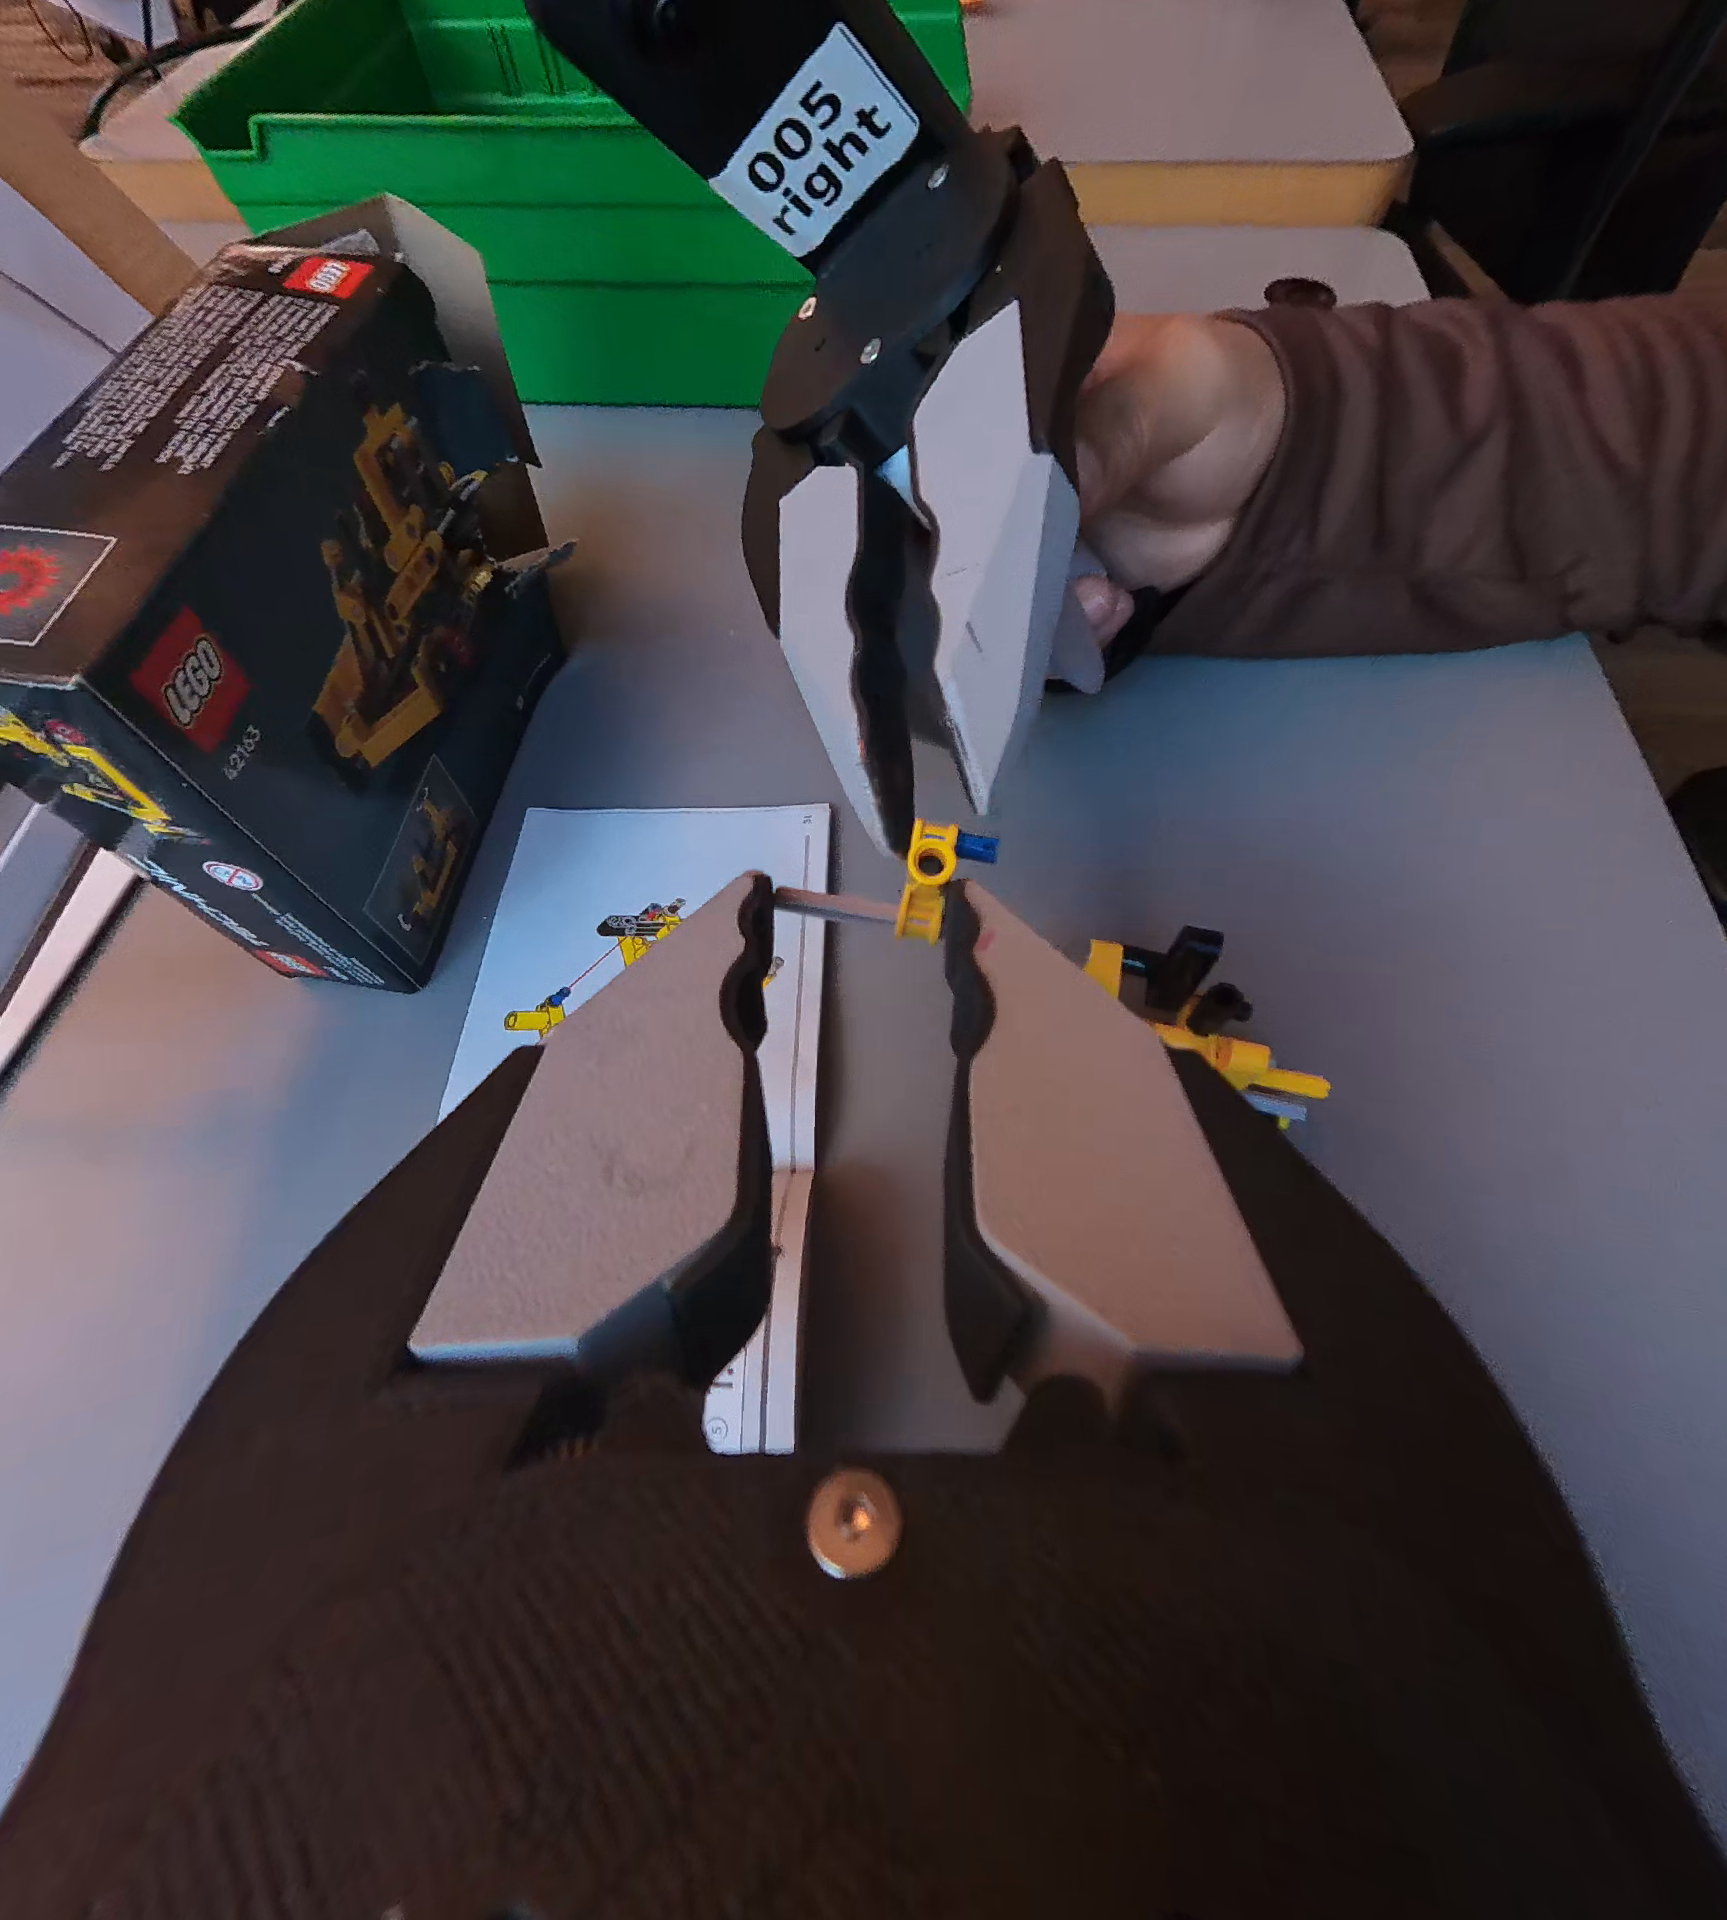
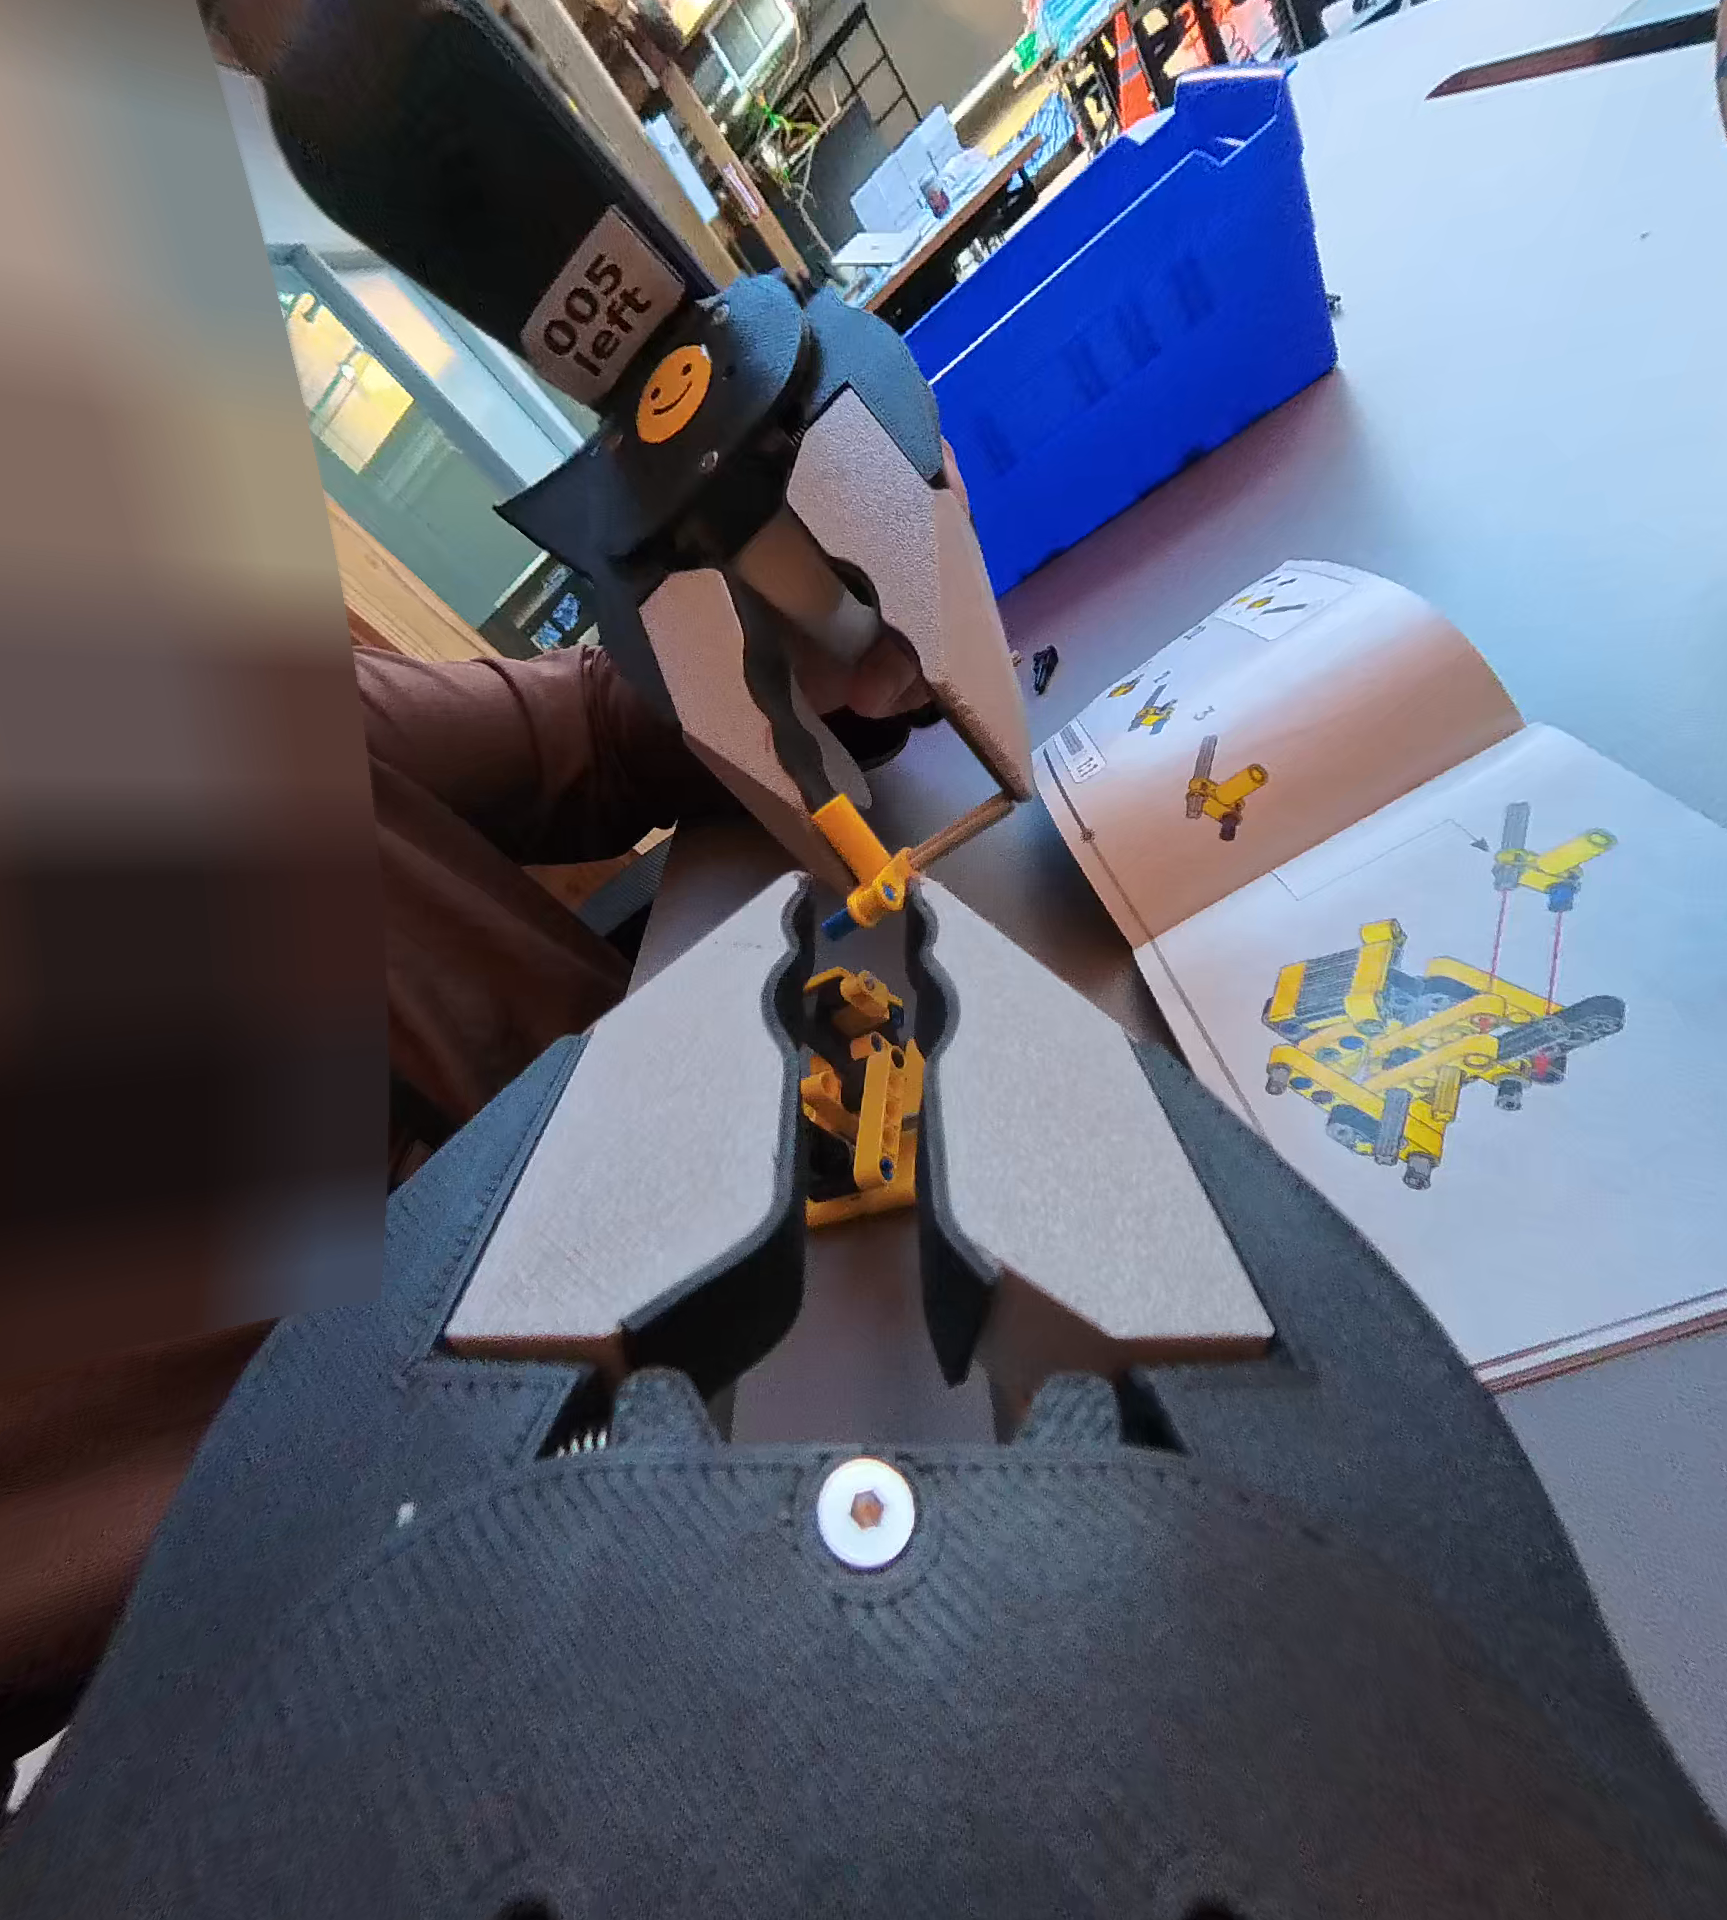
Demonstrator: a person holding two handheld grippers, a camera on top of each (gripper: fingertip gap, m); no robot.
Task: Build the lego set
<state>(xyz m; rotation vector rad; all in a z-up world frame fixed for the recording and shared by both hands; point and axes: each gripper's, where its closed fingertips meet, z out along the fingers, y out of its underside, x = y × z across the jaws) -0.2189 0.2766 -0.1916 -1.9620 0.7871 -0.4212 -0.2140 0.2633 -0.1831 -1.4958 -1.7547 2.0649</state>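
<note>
1. The small yellow connector piece [image 1: 926,878] hangs in the air above the grey table [image 1: 1358,935], between the two gripper tips. A thin grey axle [image 1: 838,906] runs through it, its long axis lying crosswise between the fingertips of the left gripper [image 1: 859,896].
2. A short blue pin [image 1: 978,847] sticks out sideways from the connector's upper end; in the right wrist view the pin [image 2: 836,923] points toward the camera.
3. The left gripper has its fingers spread just wide enough to span the axle, one tip on the axle's free end and the other on the connector; it is holding the pair.
4. The right gripper [image 1: 916,821] comes down from above, its fingers closed to a narrow slit on the connector's top end.
5. A green bin [image 1: 526,208] stands at the far edge of the table and a blue bin [image 2: 1129,312] off to the side; I cannot see what either holds.
6. The torn-open set box [image 1: 246,623] lies on its side by the instruction booklet [image 2: 1461,935], which is open flat.
7. The partly built yellow-and-black model [image 2: 859,1101] rests on the table just below the grippers.
</note>
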